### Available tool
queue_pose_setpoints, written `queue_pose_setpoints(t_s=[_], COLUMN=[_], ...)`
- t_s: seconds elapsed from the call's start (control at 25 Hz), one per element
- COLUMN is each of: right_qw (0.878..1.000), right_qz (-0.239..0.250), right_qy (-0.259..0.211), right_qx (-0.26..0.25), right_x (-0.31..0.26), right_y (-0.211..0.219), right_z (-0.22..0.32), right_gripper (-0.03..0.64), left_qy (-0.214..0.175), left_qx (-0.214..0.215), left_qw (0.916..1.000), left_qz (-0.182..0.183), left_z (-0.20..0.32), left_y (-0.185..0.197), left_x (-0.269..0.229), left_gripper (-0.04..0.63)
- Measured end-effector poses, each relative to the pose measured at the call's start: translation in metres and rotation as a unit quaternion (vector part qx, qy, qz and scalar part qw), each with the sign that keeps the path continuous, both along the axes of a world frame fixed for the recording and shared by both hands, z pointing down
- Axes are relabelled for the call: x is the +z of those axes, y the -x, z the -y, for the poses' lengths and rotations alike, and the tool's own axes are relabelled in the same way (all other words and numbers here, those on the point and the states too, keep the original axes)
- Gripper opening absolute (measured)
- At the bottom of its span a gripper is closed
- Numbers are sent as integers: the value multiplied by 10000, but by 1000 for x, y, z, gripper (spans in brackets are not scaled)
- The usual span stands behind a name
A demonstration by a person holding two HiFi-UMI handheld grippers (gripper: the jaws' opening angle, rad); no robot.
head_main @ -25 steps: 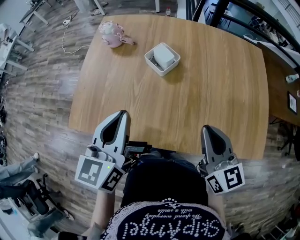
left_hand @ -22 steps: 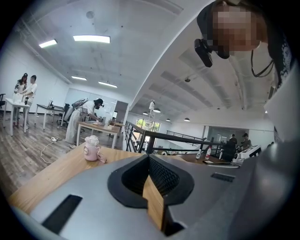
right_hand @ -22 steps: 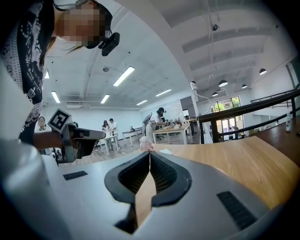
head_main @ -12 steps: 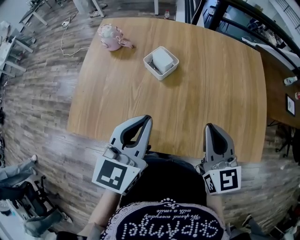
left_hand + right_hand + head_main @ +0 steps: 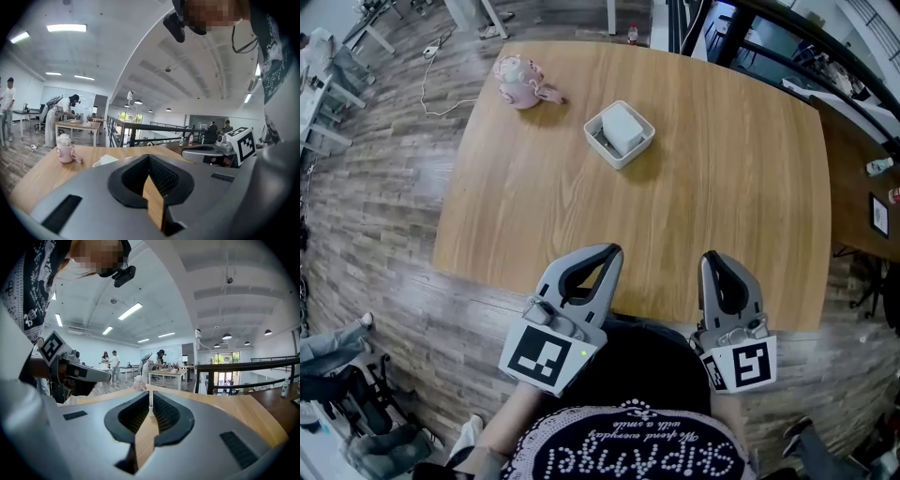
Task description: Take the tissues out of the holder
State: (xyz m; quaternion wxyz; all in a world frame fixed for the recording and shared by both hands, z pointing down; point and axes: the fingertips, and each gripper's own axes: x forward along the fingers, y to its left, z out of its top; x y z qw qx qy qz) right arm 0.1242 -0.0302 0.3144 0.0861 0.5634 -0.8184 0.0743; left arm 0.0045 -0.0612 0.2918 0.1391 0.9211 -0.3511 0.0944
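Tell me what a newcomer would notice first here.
The left gripper and right gripper, both shut and empty, hover at the near edge of a wooden table. Farther out, a white holder with tissues stands mid-table, a pink bottle near the far left corner.

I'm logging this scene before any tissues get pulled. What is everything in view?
table: one, light wood, centre of the head view
holder: one, white, far middle of the table
tissues: one stack, white, inside the holder
bottle: one, pink, far left corner of the table
side table: one, darker wood, right edge
left gripper: one, grey, jaws shut, empty, over the near table edge
right gripper: one, grey, jaws shut, empty, beside it
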Motion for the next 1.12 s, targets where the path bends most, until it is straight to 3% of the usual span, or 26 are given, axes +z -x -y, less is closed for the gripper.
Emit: queue_pose_setpoints(t_s=[0.2,0.4,0.76,0.92,1.12], right_qw=[9998,9986,9972,9964,9953], right_qz=[-23,-69,-190,-355,-439], right_qy=[153,419,368,315,425], right_qx=[-97,-316,-629,-697,-745], right_x=[8,17,14,11,19], right_y=[2,9,24,26,30], right_z=[9,25,62,76,80], right_gripper=[22,109,117,117,117], left_qy=[67,101,297,390,235], left_qx=[-63,-99,-322,-696,-866], left_qw=[9999,9999,9989,9965,9958], left_qz=[-70,-98,-177,-260,-180], left_z=[7,15,35,54,67], left_y=[-1,-2,10,29,49], left_x=[2,2,5,7,12], left_gripper=[5,5,5,5,5])
